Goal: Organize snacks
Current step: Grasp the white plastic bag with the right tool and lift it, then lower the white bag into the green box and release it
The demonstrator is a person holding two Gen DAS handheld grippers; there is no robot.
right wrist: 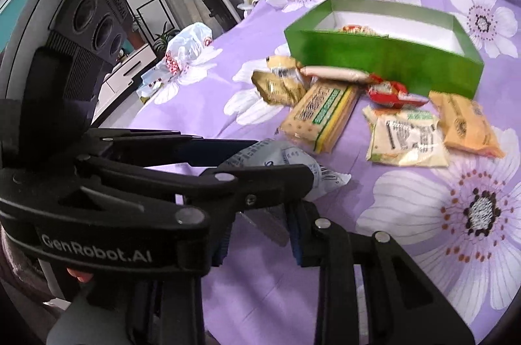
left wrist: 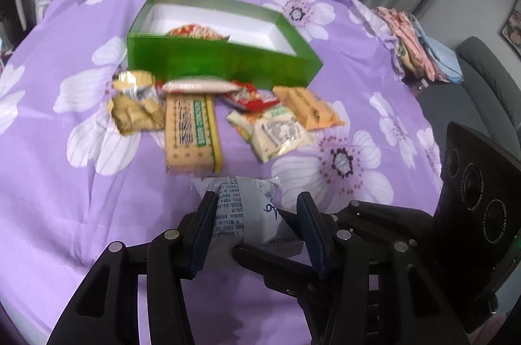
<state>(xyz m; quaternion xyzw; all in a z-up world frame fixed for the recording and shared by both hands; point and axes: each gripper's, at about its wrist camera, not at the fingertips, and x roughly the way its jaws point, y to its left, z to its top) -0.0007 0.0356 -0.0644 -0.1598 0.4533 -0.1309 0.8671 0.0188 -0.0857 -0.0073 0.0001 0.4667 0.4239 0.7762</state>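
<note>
A white-grey printed snack packet hangs a little above the purple flowered sheet, held from both sides. My left gripper is shut on its body; the right wrist view shows that gripper reaching in from the left. My right gripper is shut on the packet's near end, partly hidden by the left gripper. Beyond stands an open green box with one red-patterned snack inside. In front of it lie gold packets, a long cracker pack, a pink stick, a red packet, a white-green packet and an orange packet.
The sheet covers a bed-like surface. Folded cloth and bags are piled at its right edge, with a grey chair beyond. A plastic bag lies at the left edge, near a white cabinet.
</note>
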